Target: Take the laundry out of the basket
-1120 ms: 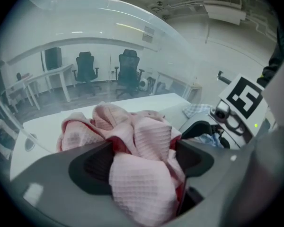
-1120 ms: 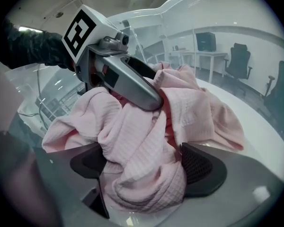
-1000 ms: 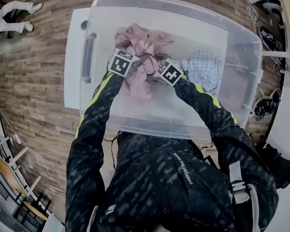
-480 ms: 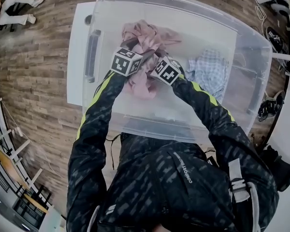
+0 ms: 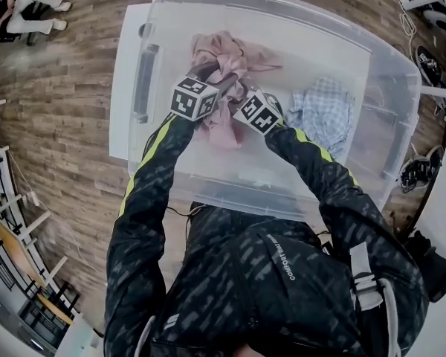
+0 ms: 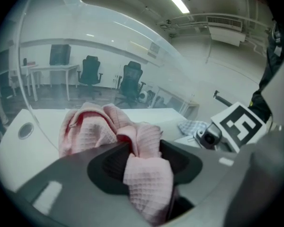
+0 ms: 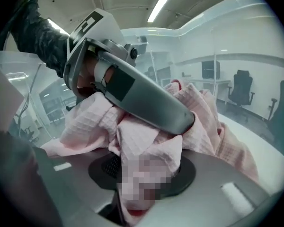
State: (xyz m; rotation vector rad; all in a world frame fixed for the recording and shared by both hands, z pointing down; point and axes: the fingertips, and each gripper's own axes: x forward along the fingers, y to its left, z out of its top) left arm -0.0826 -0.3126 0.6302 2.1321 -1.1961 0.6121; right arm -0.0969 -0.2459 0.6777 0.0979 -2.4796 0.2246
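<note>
A clear plastic basket [image 5: 267,0] stands on a white table [image 5: 120,95] over a wood-plank floor [image 5: 59,103]. Office chairs [image 6: 91,70] show through the basket's wall. Both dark sleeves [image 5: 152,162] reach down into the basket from its near side, and the grippers meet at its middle. The left gripper [image 6: 144,150] and right gripper [image 7: 146,167] have just been closing, and each pinches a fold of the pink laundry [image 5: 221,54] bunched inside the basket. A checked cloth [image 5: 323,114] lies toward the basket's right end.
</note>
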